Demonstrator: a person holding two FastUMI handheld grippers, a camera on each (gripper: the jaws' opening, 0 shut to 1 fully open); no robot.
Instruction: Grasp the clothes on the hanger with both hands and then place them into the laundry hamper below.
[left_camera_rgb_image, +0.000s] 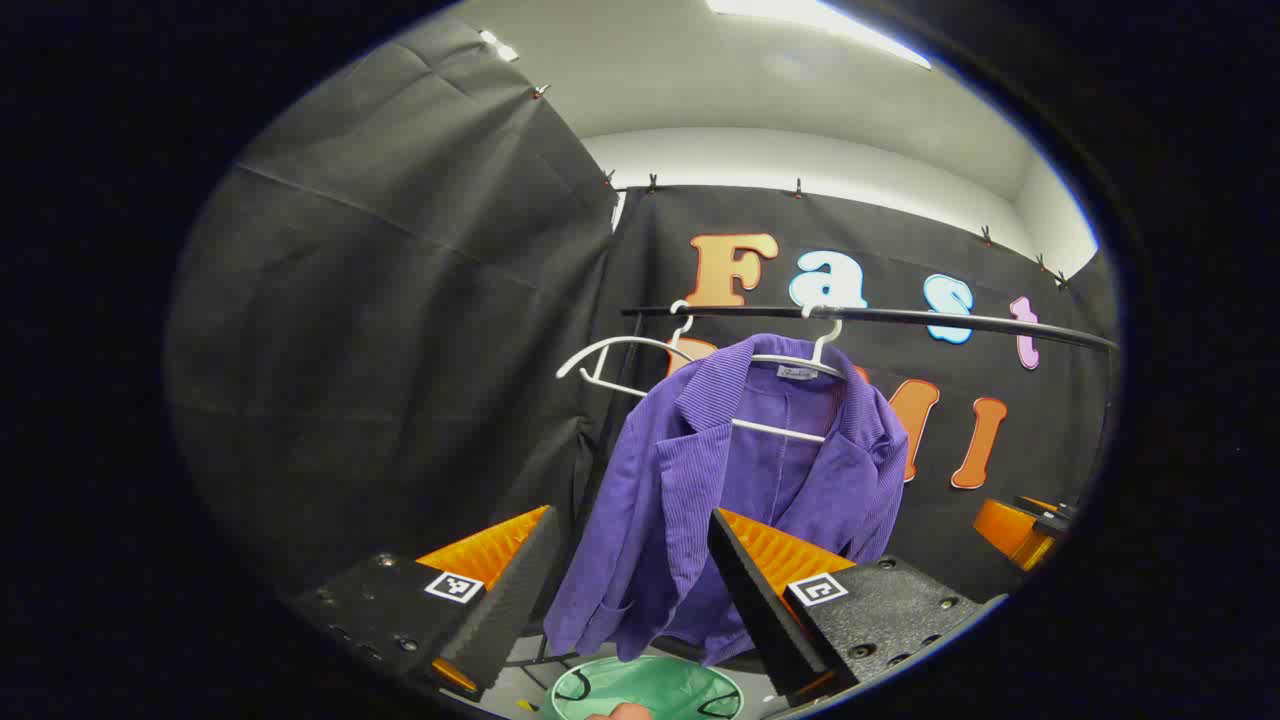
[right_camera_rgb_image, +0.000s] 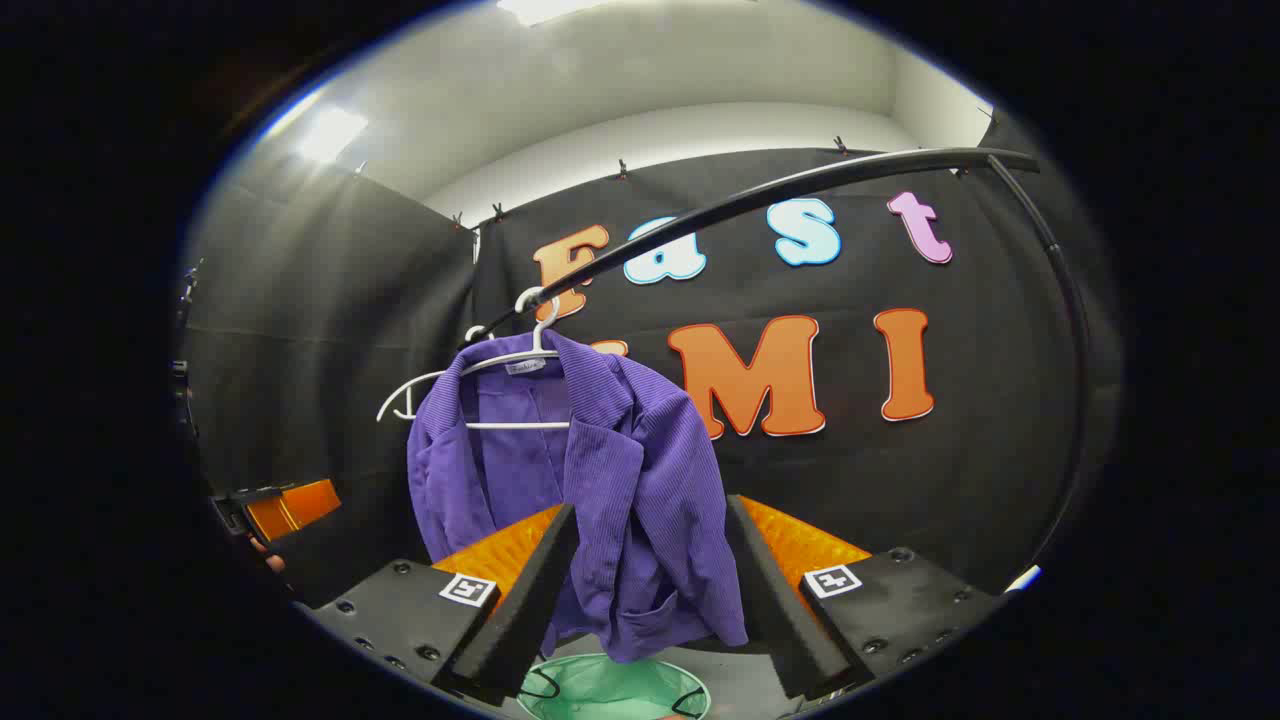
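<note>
A purple corduroy jacket hangs on a white hanger hooked over a black rail, in front of the black cloth wall. A second, bare white hanger hangs on the same rail just beside it. A green laundry hamper stands directly below the jacket, mouth upward.

The left tongs are open, fingers spread to either side of the jacket's lower part, with no contact visible. The right tongs are likewise open, bracketing the jacket's hem without gripping it. In the right gripper view, the left tongs appear at the far left edge.
</note>
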